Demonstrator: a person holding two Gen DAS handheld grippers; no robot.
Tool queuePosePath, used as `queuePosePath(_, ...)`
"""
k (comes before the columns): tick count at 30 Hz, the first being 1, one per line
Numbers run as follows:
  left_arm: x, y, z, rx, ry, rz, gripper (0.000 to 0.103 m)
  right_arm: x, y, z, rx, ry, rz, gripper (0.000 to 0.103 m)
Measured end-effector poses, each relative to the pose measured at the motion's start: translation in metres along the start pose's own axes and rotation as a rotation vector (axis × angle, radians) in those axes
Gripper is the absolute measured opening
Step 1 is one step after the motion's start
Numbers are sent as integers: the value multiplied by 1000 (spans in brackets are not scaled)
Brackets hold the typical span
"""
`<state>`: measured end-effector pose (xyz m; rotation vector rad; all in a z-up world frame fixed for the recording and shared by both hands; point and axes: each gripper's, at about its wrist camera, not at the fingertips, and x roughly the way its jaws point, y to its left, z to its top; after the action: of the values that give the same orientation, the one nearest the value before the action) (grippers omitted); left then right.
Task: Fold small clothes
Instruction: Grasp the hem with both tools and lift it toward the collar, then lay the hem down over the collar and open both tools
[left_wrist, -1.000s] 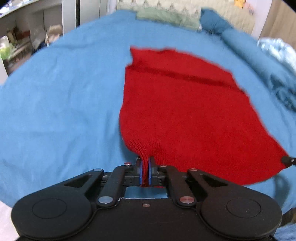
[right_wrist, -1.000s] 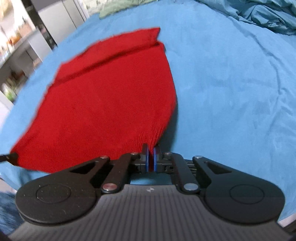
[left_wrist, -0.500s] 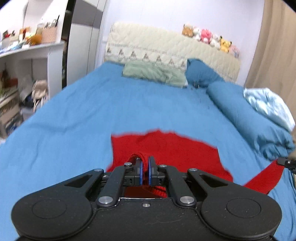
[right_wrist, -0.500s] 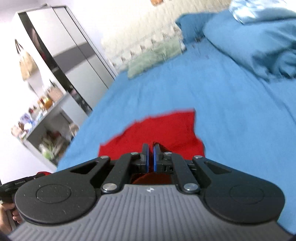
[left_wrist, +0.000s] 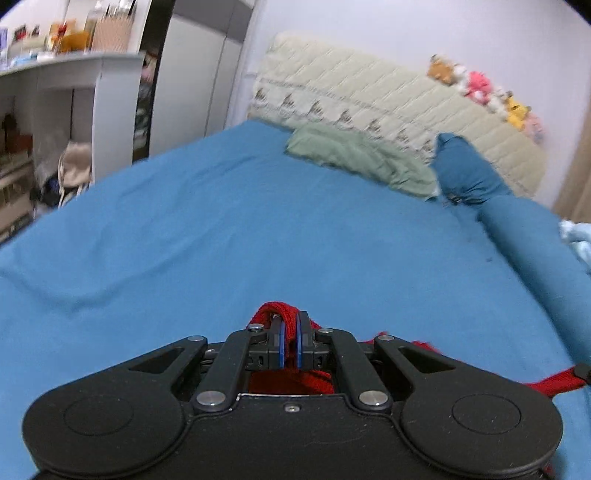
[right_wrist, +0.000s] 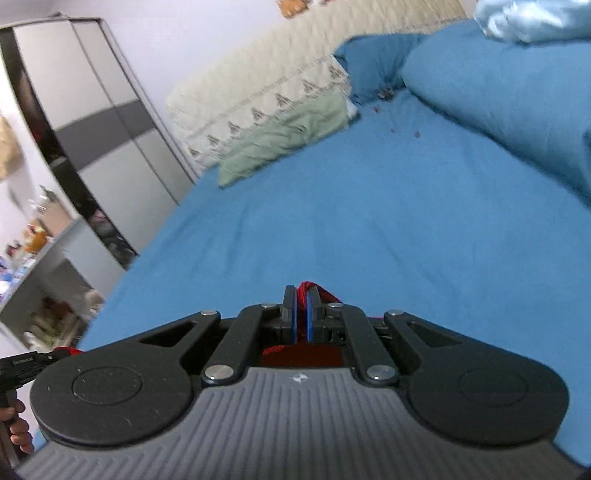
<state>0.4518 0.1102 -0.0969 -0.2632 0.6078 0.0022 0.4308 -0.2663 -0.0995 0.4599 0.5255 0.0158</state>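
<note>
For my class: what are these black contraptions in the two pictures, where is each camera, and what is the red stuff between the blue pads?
Nobody's robot here: a person holds a hand-gripped tool in each hand. Each picture comes from a camera mounted on one tool, looking forward along its two fingers. The left gripper and the right gripper are each shut on the red knitted garment, one end apiece. It is lifted, so little of it shows. Beyond lies a bed with a blue sheet, a green pillow and a rolled blue duvet.
</note>
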Motion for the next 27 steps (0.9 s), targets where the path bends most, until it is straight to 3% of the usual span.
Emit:
queuePosePath(4,39,13,-2,-65,11,-4,6,48,-19,-12,23,13,-21,20)
queuePosePath(12,80,4,1,-34,22,56,8,107,-32,-12,50,4,-64,23)
queuePosePath(13,82,2,1,-17,10,74,17,113,-33,-13,46,11,-70,25)
queuePosePath(14,79,2,2,2,3,95,40,113,-32,-12,33,4,-82,33)
queuePosePath(15,75,1,2,15,-9,104,50,113,-30,-13,4,-1,-90,43)
queuePosePath(16,65,2,2,27,-31,99,59,110,-28,-13,-17,0,-97,68)
queuePosePath(17,51,2,1,44,-59,81,59,104,-23,-14,-52,-11,-106,77)
queuePosePath(19,26,-2,-6,96,-68,43,63,83,-8,-23,-144,-39,-83,77)
queuePosePath(20,16,-5,-11,123,-46,20,70,74,-1,-29,-185,-27,-67,78)
queuePosePath(23,1,-11,-40,163,37,-66,75,51,21,-62,-271,46,10,80)
queuePosePath(27,8,-14,-80,213,153,-63,75,54,29,-106,-346,154,21,80)
